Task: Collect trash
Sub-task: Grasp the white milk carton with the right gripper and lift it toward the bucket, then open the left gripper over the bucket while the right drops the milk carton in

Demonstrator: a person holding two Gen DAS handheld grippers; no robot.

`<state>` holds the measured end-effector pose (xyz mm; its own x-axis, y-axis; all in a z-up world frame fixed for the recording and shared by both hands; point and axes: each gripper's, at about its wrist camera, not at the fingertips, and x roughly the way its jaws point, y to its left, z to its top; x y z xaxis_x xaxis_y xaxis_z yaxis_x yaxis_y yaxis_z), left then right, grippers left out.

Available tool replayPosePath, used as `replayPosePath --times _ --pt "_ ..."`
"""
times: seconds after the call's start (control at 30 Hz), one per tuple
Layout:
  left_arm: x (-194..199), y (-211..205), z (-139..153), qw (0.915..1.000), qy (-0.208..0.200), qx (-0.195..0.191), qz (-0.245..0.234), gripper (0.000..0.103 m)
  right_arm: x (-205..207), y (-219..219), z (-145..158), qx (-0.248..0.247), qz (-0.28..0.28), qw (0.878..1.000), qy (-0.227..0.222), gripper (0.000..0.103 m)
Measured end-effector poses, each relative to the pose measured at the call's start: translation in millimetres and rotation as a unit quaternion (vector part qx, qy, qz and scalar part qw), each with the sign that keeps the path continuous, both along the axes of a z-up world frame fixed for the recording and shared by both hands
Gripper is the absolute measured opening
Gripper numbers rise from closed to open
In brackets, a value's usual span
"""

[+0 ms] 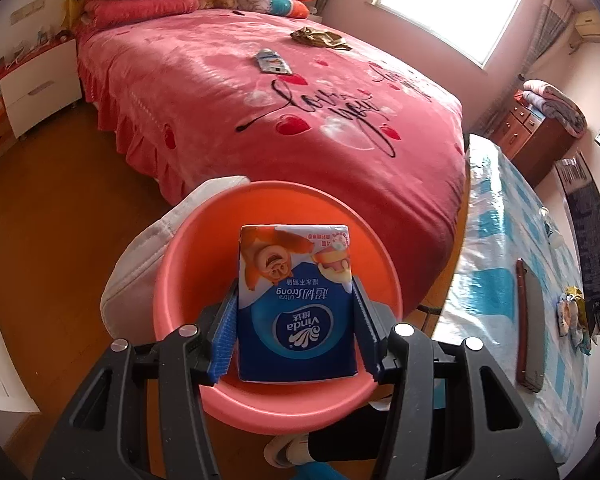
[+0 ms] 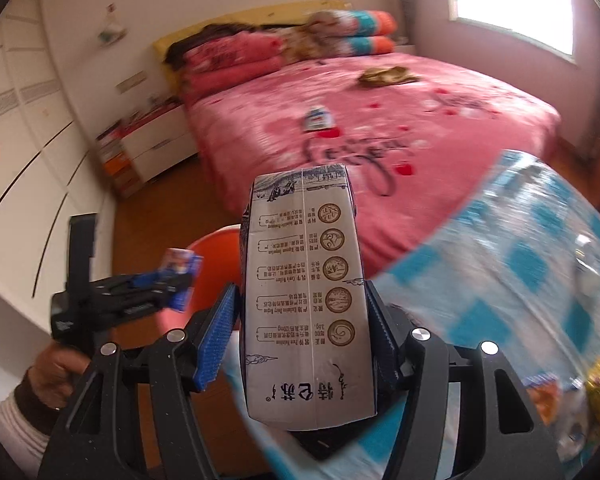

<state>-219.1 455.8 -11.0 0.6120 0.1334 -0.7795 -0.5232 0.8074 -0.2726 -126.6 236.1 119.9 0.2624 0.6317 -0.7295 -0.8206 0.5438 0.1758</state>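
My left hand-held gripper (image 1: 296, 320) was clamped on a blue tissue packet (image 1: 296, 304), its pads pressing both sides, and I held it just above the orange basin (image 1: 180, 272), which sat beside a white cushion (image 1: 140, 256) near the foot of the pink bed (image 1: 260, 112). My right hand-held gripper (image 2: 304, 328) was closed partway on a grey-and-white milk carton (image 2: 306, 300), gripped along its long sides with the printed face toward the camera. From the right wrist view I could see my left hand (image 2: 60, 364) at the lower left, carrying its tool with the packet out over the basin's rim (image 2: 216, 240). Still lying on the bed were a small blue-and-white wrapper (image 1: 273, 62) around the middle of the cover and a crumpled gold wrapper (image 1: 320, 38) farther up, toward the window side. The surface (image 1: 500, 240) with the blue-checked plastic cover stood to my right, just beside the bed, and more wrappers (image 1: 572, 312) lay in a heap near its far edge. The right view was blurred across that cover.
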Motion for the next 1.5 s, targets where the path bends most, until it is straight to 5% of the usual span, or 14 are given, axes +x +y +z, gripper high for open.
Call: replayPosePath --times 0.33,0.43,0.5,0.67,1.0,1.5 --pt "-4.3 16.2 -16.0 0.9996 0.015 0.007 0.024 0.055 -18.7 90.3 -7.8 -0.007 0.067 0.998 0.007 0.063" --pt "-5.9 20.4 -16.8 0.9992 0.016 0.014 0.034 0.071 -18.1 107.0 -16.5 -0.006 0.080 0.997 0.024 0.065" --pt "-8.5 21.4 -15.9 0.9989 0.018 0.022 0.039 0.072 -14.8 110.7 -20.6 -0.004 0.072 0.997 0.033 0.074" --pt "-18.3 24.2 -10.9 0.9976 0.022 0.039 0.053 0.075 -6.8 84.7 -8.6 0.032 0.037 0.998 0.033 0.090" --pt "-26.1 13.4 15.6 0.9963 -0.001 0.069 0.051 0.076 2.7 13.9 8.6 0.059 -0.041 0.997 0.007 0.092" --pt "-0.1 -60.2 58.7 0.9944 -0.058 0.075 -0.046 0.079 -26.2 -68.1 -0.5 0.073 -0.109 0.990 -0.047 0.094"
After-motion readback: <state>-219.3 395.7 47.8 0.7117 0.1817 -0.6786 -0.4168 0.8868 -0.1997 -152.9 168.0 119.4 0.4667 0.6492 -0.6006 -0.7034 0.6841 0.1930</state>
